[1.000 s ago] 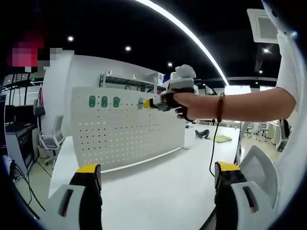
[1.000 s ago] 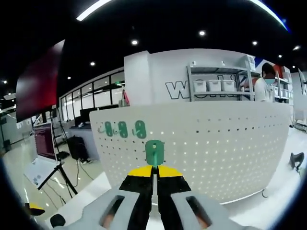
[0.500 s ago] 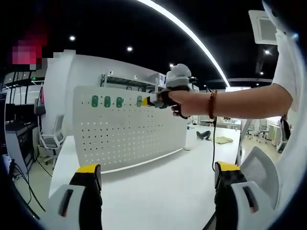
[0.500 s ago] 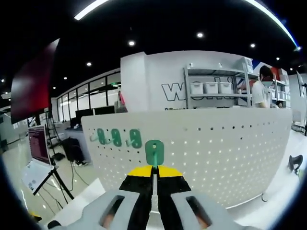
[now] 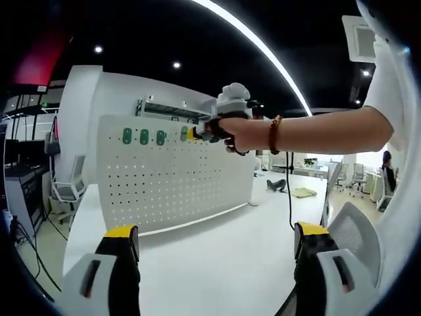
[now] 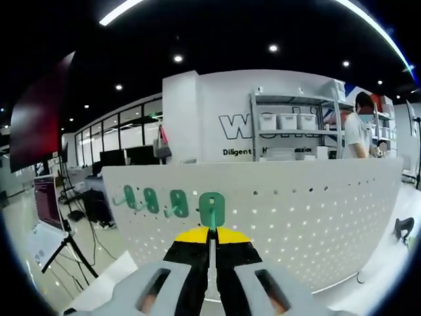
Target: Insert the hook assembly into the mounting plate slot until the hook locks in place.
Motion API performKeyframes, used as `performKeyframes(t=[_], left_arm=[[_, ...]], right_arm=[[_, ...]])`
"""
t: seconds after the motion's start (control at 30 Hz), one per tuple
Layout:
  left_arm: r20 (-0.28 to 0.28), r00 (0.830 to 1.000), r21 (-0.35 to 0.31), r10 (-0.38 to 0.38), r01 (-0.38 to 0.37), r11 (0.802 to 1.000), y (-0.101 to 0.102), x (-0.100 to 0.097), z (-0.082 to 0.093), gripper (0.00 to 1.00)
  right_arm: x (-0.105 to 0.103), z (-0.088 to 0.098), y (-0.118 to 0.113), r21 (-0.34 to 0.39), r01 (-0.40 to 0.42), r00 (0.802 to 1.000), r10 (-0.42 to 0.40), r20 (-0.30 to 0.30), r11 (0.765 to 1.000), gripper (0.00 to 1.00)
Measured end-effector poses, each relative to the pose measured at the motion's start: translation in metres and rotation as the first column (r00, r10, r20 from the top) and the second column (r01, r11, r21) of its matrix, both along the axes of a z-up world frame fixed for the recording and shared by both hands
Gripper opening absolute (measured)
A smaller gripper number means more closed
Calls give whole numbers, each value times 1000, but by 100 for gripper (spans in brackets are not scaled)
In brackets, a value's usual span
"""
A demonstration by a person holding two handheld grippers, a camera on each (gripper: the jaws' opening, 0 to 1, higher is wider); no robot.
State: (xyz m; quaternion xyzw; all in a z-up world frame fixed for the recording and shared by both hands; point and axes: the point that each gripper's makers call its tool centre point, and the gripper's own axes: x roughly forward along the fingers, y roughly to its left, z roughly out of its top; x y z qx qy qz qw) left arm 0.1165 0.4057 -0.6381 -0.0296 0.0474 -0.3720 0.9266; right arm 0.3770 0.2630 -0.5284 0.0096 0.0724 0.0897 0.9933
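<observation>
My right tongs (image 6: pixel 210 238) are clamped on the green hook (image 6: pixel 212 209), pinching its lower end, with the hook standing just ahead of the tips against the top row of the white pegboard (image 6: pixel 296 217). Three more green hooks (image 6: pixel 152 199) sit seated in a row just left of my tips. My left tongs (image 5: pixel 214 243) hang apart over the tabletop (image 5: pixel 217 257), holding nothing, well back from the board. I judge the hook light, stiff plastic, likely smooth and slippery, so I'd keep gripping low and push squarely. Whether it has locked, I cannot tell.
</observation>
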Motion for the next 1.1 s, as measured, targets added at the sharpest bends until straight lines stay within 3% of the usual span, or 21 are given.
performKeyframes(t=[0.6,1.1], left_arm=[[-19,1000,-31,24,-25,999,10,11,-6,100],[-31,999,-46,19,-21,999,8,16,-10,100]], right_arm=[[25,-6,1,12,28,999,-28,-23,1000,0],[33,-9,2,13,53,997,-52,-60,999,0]])
